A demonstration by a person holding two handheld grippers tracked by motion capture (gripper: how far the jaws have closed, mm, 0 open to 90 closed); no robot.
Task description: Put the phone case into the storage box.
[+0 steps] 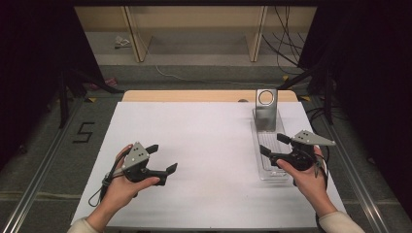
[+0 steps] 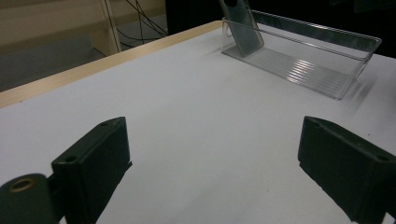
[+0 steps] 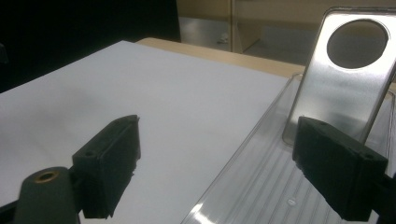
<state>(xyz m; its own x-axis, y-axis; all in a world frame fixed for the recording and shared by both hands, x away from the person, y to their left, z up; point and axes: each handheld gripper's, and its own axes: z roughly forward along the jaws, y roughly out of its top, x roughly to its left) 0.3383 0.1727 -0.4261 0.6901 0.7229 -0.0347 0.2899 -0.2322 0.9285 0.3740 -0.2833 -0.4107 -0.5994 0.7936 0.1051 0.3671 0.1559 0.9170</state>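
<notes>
White sheet (image 1: 204,160) over a pale wooden table (image 1: 194,95), bare shelving and loose cables behind. At right, clear plastic tray (image 1: 266,145) lying lengthwise, with a metal plate (image 1: 266,110) (round hole near its top) leaning upright at the far end. Right gripper (image 1: 274,146) hovering over the tray's near half, jaws spread wide and empty, one jaw over the ribbed tray floor in the right gripper view (image 3: 219,172), the plate (image 3: 345,79) just ahead. Left gripper (image 1: 163,159) held low over bare sheet, well apart from the tray, jaws likewise wide and holding nothing. Judged an approach step, nothing grasped yet. Next move likely calls for easing the right jaws forward to straddle the plate's thin edges, then closing squarely without tipping it.
</notes>
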